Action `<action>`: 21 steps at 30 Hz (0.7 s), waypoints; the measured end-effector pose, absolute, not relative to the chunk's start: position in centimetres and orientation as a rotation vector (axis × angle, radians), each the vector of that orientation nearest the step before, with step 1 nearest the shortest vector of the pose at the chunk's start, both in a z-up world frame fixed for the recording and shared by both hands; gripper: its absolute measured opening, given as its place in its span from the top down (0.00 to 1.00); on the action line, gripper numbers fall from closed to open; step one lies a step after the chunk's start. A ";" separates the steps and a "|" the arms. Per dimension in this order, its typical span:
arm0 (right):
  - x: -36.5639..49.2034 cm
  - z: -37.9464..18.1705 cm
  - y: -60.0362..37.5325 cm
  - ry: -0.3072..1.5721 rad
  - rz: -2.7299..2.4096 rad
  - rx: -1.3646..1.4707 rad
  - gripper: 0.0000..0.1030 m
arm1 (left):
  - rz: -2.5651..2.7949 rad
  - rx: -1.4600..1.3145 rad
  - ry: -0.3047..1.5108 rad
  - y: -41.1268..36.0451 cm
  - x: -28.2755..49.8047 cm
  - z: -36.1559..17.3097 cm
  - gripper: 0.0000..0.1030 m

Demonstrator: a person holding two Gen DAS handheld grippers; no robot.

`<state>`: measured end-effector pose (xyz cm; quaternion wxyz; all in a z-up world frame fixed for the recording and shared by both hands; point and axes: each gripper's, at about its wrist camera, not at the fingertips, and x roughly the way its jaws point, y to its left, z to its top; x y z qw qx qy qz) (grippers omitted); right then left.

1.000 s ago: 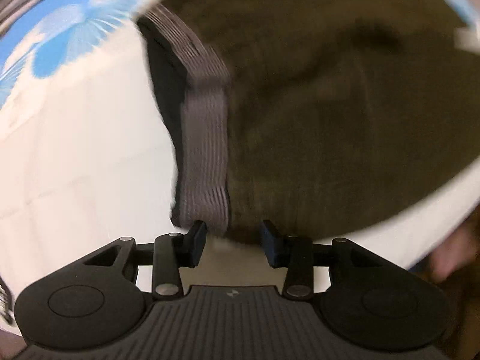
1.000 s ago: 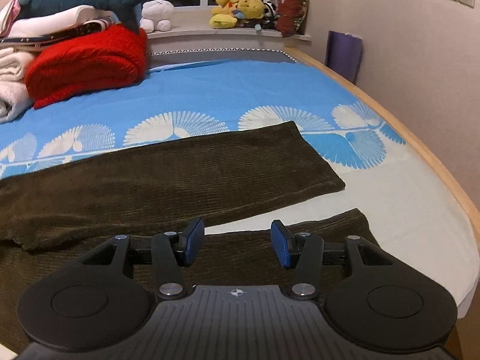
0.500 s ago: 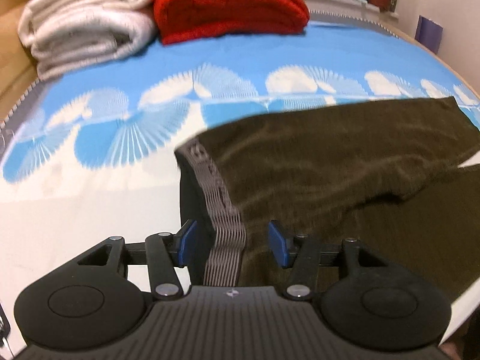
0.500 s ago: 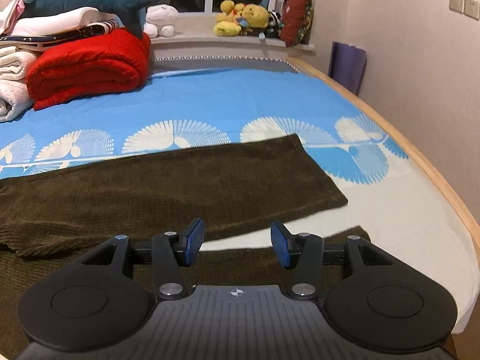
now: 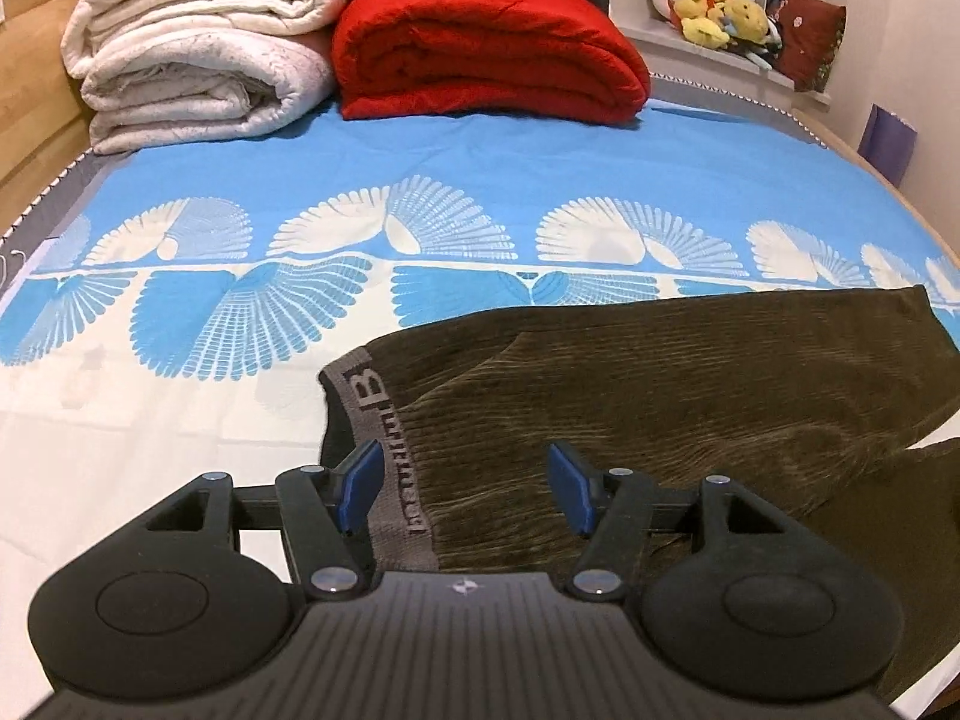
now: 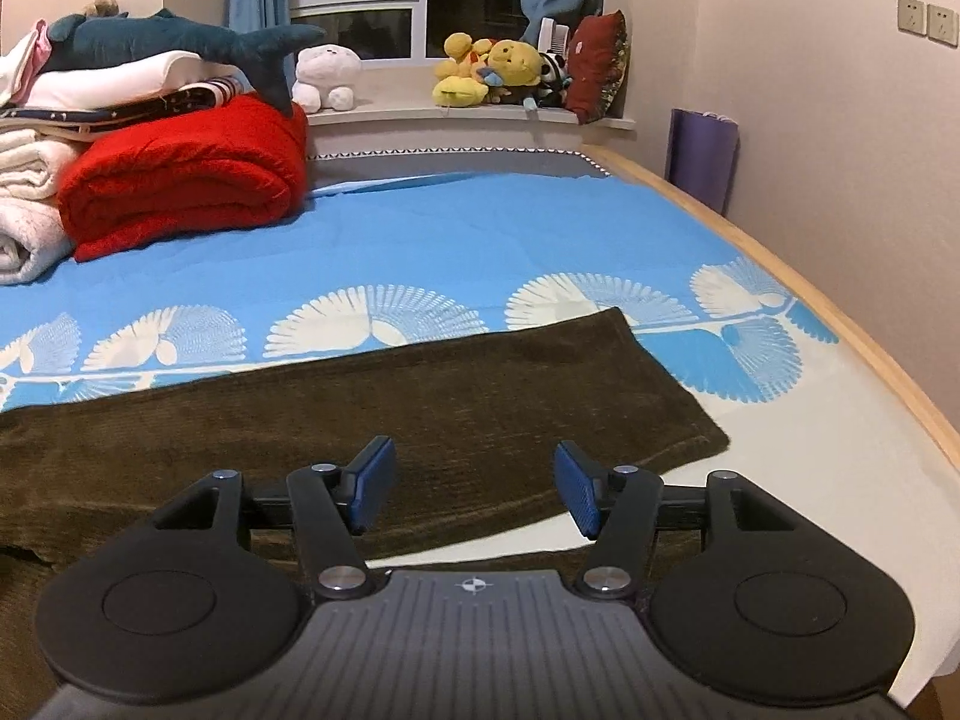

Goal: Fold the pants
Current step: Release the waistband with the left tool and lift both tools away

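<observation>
Dark olive corduroy pants lie spread flat on the bed, legs running to the right. Their grey lettered waistband is at the left end. My left gripper is open and empty, hovering just above the waistband near the front edge. In the right wrist view the far leg lies flat with its cuff at the right, and the near leg shows under the gripper body. My right gripper is open and empty above the legs.
The bed has a blue and white fan-patterned sheet. A red folded blanket and white folded quilts are stacked at the back. Plush toys sit on the windowsill. The wooden bed edge and wall lie right.
My left gripper has lifted and tilted up from a close look at the waistband, and opened wider. My right gripper has risen slightly; the pants lie as before.
</observation>
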<state>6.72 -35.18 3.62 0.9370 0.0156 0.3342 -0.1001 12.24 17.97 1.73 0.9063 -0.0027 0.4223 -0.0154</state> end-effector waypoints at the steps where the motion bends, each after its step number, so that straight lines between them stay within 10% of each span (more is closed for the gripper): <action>1: 7.0 3.7 -35.0 0.685 -0.203 0.032 0.41 | -0.038 -0.006 0.873 17.7 12.4 1.7 0.36; 7: 8.2 4.0 -33.7 0.682 -0.194 0.040 0.41 | -0.085 -0.002 0.868 15.7 13.2 2.6 0.48; 11: 8.8 4.3 -32.6 0.667 -0.196 0.028 0.44 | -0.070 0.030 0.997 13.8 16.8 3.2 0.88; 13: 9.2 4.3 -32.3 0.671 -0.191 0.034 0.47 | -0.066 0.025 0.953 13.2 18.4 4.1 0.90; 19: 9.8 4.2 -31.4 0.682 -0.167 0.041 0.93 | -0.005 -0.021 0.986 13.8 20.7 0.2 0.90; 21: 10.1 4.3 -31.1 0.674 -0.171 0.028 0.94 | 0.046 0.010 1.006 14.3 22.0 -1.1 0.90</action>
